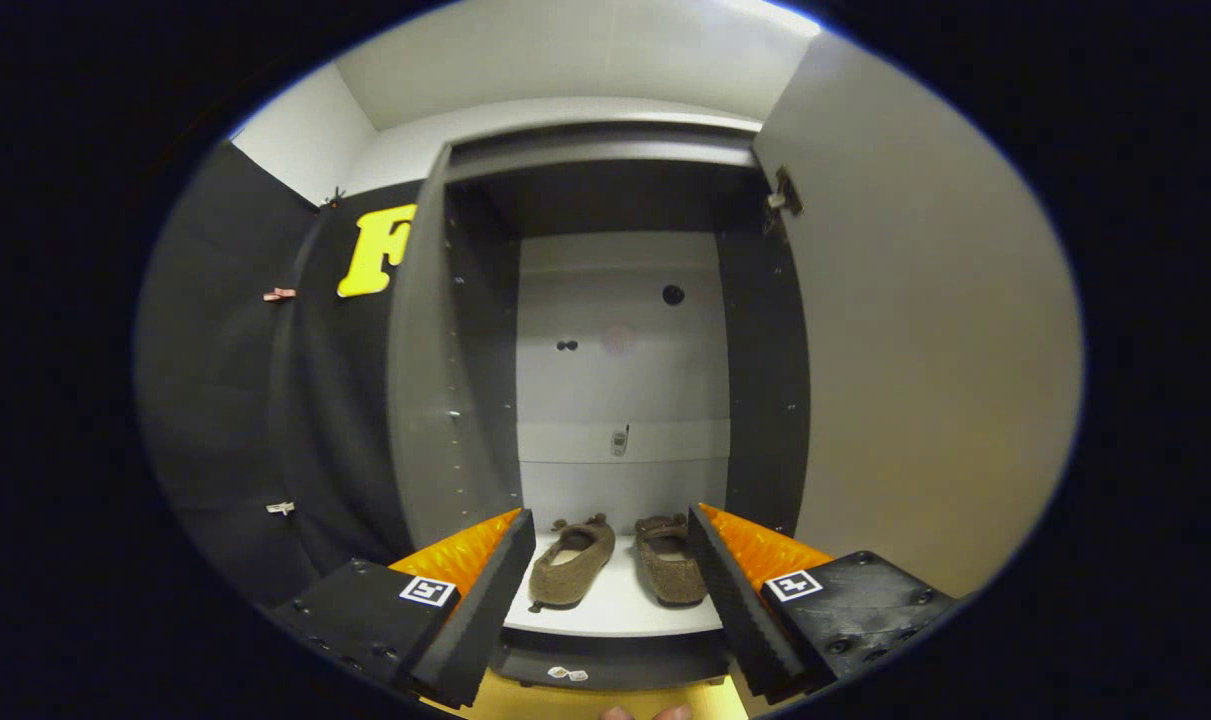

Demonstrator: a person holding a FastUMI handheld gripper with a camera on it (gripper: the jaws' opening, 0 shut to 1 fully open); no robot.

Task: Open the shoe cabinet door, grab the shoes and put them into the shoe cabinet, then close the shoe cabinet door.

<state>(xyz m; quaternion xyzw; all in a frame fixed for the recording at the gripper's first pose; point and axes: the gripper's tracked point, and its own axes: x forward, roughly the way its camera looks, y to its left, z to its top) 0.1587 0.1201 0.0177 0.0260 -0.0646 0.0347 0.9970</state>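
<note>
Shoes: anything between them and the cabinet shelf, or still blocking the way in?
Nothing visible. Both shoes already sit side by side on the cabinet's bottom shelf. The door stands swung open. The gripper is open, fingers apart in front of the shelf, holding nothing.

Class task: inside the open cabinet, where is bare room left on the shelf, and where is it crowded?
Bare: the shelf's front strip before both shoes. Crowded: left shoe and right shoe fill the back. The gripper hangs open outside.

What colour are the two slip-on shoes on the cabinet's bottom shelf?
Both fuzzy slip-on shoes are brown, seen best in the gripper view, beyond the open gripper.
</note>
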